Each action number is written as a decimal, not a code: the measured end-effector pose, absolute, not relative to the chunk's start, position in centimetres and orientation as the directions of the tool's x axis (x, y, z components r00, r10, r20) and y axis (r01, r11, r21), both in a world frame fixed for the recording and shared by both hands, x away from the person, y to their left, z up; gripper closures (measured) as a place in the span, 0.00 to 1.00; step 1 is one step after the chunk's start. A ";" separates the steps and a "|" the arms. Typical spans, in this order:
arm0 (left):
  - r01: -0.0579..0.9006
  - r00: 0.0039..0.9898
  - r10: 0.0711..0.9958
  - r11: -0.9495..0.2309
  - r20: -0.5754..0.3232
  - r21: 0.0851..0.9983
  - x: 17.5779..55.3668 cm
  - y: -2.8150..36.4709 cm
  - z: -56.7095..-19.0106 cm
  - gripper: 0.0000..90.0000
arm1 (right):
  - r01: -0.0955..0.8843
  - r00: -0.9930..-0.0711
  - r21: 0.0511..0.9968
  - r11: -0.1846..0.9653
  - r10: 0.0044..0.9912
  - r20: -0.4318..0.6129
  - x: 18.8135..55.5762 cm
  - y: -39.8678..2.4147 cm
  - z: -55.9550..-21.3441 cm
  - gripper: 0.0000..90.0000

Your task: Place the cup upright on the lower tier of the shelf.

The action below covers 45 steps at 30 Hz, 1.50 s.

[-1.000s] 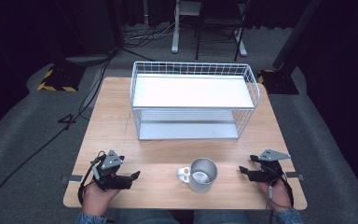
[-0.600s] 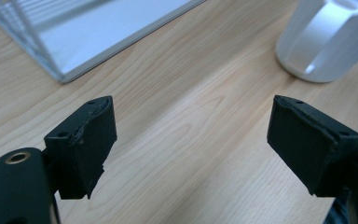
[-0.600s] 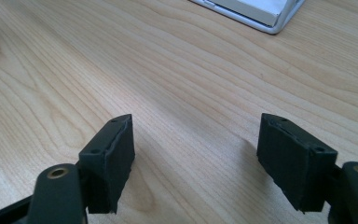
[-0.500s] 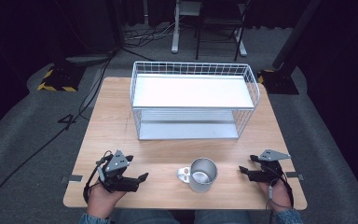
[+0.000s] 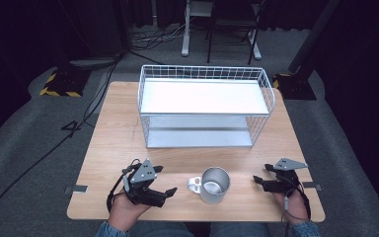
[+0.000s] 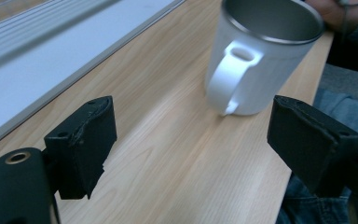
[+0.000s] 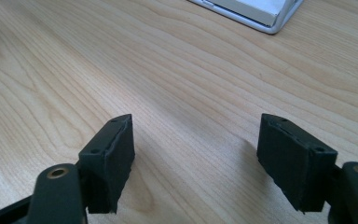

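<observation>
On the light wooden table (image 5: 118, 133), near its front edge: a white metal mug with a loop handle (image 5: 212, 184), upright, handle turned to the left gripper (image 5: 164, 180). Left gripper near the handle, not touching, jaws wide apart, nothing between. Right gripper (image 5: 256, 180) on the other side of the mug, apart from it, jaws also wide apart, empty. Behind the mug: a white wire basket rack (image 5: 205, 106).

White mug (image 5: 213, 184), pale woodgrain table (image 5: 118, 128)
</observation>
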<state>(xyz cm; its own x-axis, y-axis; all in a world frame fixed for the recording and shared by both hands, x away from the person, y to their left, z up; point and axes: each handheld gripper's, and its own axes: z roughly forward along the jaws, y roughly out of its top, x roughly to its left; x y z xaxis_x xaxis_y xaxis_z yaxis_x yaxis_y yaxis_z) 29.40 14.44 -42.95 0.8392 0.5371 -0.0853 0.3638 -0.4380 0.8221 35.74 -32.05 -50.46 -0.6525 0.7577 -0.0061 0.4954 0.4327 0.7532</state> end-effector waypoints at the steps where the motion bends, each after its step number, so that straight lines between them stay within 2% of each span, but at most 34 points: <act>1: 0.364 0.839 0.537 -0.438 -0.085 0.822 29.4 14.4 -42.9 0.18 | 0.495 -0.653 0.753 0.433 0.758 -0.006 35.7 -32.1 -50.5 0.31; 11: 0.337 0.883 0.457 -0.456 -0.108 0.824 30.0 11.4 -43.8 0.19 | 0.499 -0.647 0.753 0.428 0.763 -0.005 35.7 -32.0 -50.5 0.31; 20: 0.306 0.908 0.406 -0.478 -0.102 0.823 31.4 9.7 -45.3 0.32 | 0.501 -0.642 0.753 0.427 0.766 -0.008 35.7 -32.1 -50.5 0.31; 22: 0.300 0.911 0.400 -0.480 -0.098 0.825 31.7 9.7 -45.4 0.41 | 0.500 -0.642 0.753 0.428 0.766 -0.009 35.7 -32.0 -50.5 0.31; 24: 0.295 0.916 0.388 -0.480 -0.102 0.826 31.8 9.5 -45.5 0.45 | 0.500 -0.643 0.754 0.427 0.766 -0.008 35.7 -32.0 -50.5 0.31; 32: 0.284 0.930 0.355 -0.527 -0.096 0.801 32.4 8.6 -46.0 0.54 | 0.497 -0.643 0.754 0.430 0.766 -0.013 35.7 -32.0 -50.5 0.32; 37: 0.272 0.936 0.342 -0.536 -0.089 0.799 32.3 8.6 -45.9 0.70 | 0.497 -0.642 0.754 0.429 0.767 -0.013 35.6 -32.0 -50.5 0.32; 45: 0.244 0.945 0.320 -0.567 -0.062 0.787 31.9 8.2 -45.7 0.75 | 0.496 -0.642 0.754 0.430 0.767 -0.015 35.6 -32.0 -50.5 0.32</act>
